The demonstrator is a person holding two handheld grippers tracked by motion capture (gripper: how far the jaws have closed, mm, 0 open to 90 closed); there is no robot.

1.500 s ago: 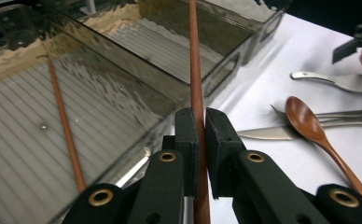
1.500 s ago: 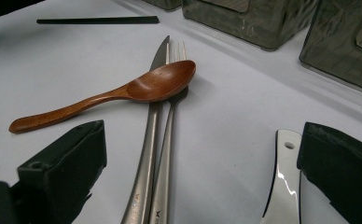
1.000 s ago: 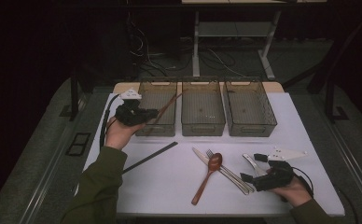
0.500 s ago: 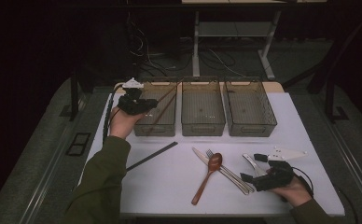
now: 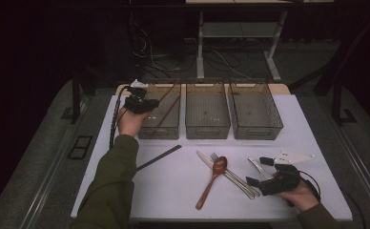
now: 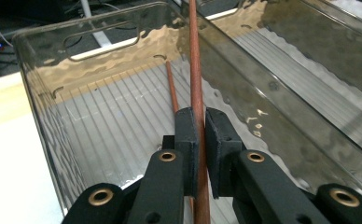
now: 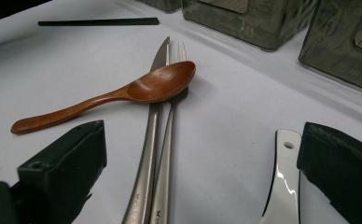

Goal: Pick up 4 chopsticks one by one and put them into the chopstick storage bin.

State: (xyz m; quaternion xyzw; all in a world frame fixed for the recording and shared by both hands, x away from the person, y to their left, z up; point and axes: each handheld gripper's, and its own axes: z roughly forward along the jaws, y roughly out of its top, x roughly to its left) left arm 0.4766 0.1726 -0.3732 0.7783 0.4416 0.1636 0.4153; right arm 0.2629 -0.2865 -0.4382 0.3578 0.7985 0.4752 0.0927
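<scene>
Setting: dark room, white table [image 5: 173,191] with three clear smoked bins in a row at its far side.
Left bin [image 5: 161,112]: one brown chopstick [image 6: 171,91] already lies inside.
Held chopstick [image 6: 195,70]: slim, round, reddish-brown wood, smooth; its far end reaches past the bin's far rim.
Left gripper [image 6: 201,135]: over the near end of the left bin, jaws clenched on the held chopstick.
Right gripper [image 7: 195,172]: resting low at the table's near right, jaws spread wide, nothing between them.
Step in hand: judged as placing the second brown chopstick beside its mate.
Next move: lower the stick flat into the bin, then release.
Remaining on table: black chopstick [image 5: 158,157], wooden spoon [image 7: 109,95], knife [image 7: 146,158], fork [image 7: 167,154], flat metal utensil [image 7: 281,182].
</scene>
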